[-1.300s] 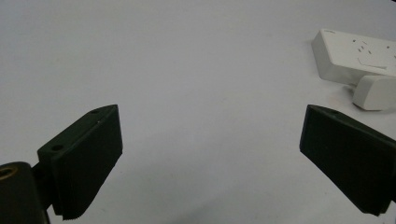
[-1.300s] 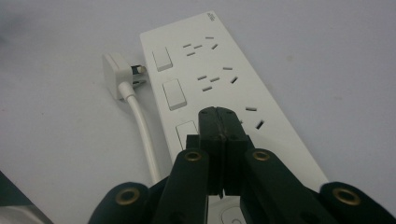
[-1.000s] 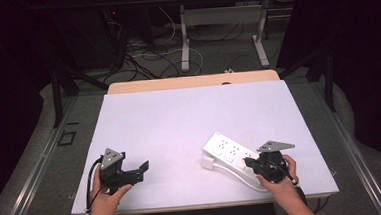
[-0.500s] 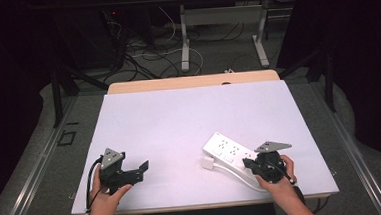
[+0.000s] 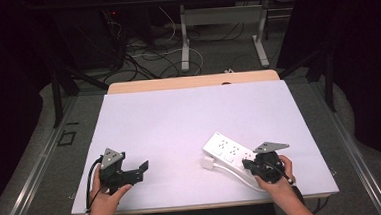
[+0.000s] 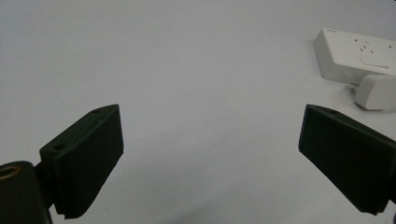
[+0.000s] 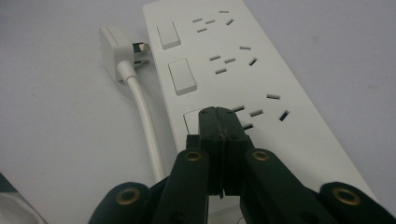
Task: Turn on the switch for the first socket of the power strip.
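A white power strip [image 5: 226, 152] [image 7: 243, 79] lies on the white table [image 5: 189, 122] at the front right, with its own white plug [image 7: 114, 49] [image 5: 208, 163] and cable [image 7: 144, 121] beside it. My right gripper [image 5: 255, 167] [image 7: 219, 119] is shut, jaws pressed together with nothing between them, its tip over the nearest switch of the strip. Whether the tip touches the switch I cannot tell. My left gripper [image 5: 141, 169] [image 6: 210, 158] rests at the front left, jaws wide open over bare table. The strip's end [image 6: 355, 53] and plug [image 6: 376, 91] appear at the far right of the left gripper view.
A wooden table edge [image 5: 192, 81] runs behind the white top. Beyond it stand metal desk legs [image 5: 184, 42] and loose cables [image 5: 145, 55] on the floor. Dark surroundings flank both sides.
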### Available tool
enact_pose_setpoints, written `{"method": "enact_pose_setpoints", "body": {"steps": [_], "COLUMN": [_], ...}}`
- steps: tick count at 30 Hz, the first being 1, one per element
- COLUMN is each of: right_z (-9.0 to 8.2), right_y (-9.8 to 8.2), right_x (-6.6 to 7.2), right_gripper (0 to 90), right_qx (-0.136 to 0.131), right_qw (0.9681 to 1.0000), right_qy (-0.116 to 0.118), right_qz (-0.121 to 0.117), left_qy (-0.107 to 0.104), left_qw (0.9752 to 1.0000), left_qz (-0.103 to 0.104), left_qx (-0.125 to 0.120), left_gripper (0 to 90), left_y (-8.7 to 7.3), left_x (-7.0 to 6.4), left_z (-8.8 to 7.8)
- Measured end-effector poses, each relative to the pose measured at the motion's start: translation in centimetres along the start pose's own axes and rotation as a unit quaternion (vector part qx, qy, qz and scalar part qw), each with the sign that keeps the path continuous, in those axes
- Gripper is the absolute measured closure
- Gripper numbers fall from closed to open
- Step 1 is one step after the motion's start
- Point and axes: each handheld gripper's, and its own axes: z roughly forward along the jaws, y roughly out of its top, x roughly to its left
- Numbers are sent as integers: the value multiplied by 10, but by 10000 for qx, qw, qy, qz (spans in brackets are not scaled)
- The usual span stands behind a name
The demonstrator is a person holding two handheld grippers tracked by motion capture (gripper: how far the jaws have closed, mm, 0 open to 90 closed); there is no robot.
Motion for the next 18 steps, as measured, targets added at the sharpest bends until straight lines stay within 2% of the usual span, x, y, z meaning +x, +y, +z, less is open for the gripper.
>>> {"method": "enact_pose_setpoints", "body": {"steps": [8,18], "right_z": [1,1], "right_y": [0,0], "right_x": [0,0], "right_gripper": [900,900], "right_qx": [37,42], "right_qw": [10000,10000], "right_qy": [-13,6], "right_qz": [6,23], "left_qy": [-21,-13], "left_qw": [10000,10000], "left_qz": [-52,-21], "left_qx": [-2,14], "left_gripper": [66,67], "left_y": [0,0], "left_x": [0,0], "left_z": [0,0]}}
